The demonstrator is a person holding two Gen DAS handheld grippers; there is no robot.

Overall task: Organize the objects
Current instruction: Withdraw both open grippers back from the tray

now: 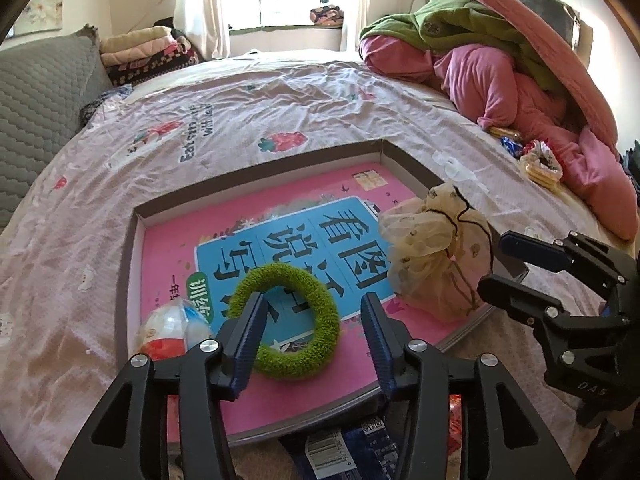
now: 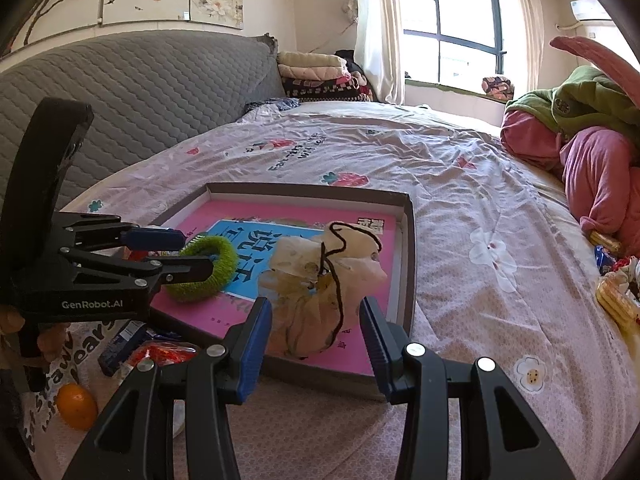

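My left claw [image 1: 312,316] stands partly open over the shallow cardboard tray [image 1: 256,168] that lies on the bed [image 1: 280,100], near the bed's front edge. The fuzzy green ring [image 1: 316,312] lies flat on the pink book [image 1: 360,340] that lines the tray, toward the tray's near left side; one blue pad sits inside the ring's hole, the other outside its right rim, and neither presses on it — the ring lies loose. At the tray's near left corner lies a small crinkled packet [image 1: 172,332] in clear, white and red. My right claw [image 2: 316,328] is half open too, its fingers either side of the cream gauze pouch [image 2: 320,280] with a dark drawstring, which sits in the tray's near right corner; I cannot tell whether the pads touch it. In front of the tray, on the bed's near edge, lie an orange [image 2: 77,406], a red wrapper [image 2: 168,354] and a dark blue packet [image 2: 124,340]. Along the bed's right edge — well apart from the tray — sit heaped pink and green bedclothes [image 1: 500,68] and some snacks [image 1: 540,166].
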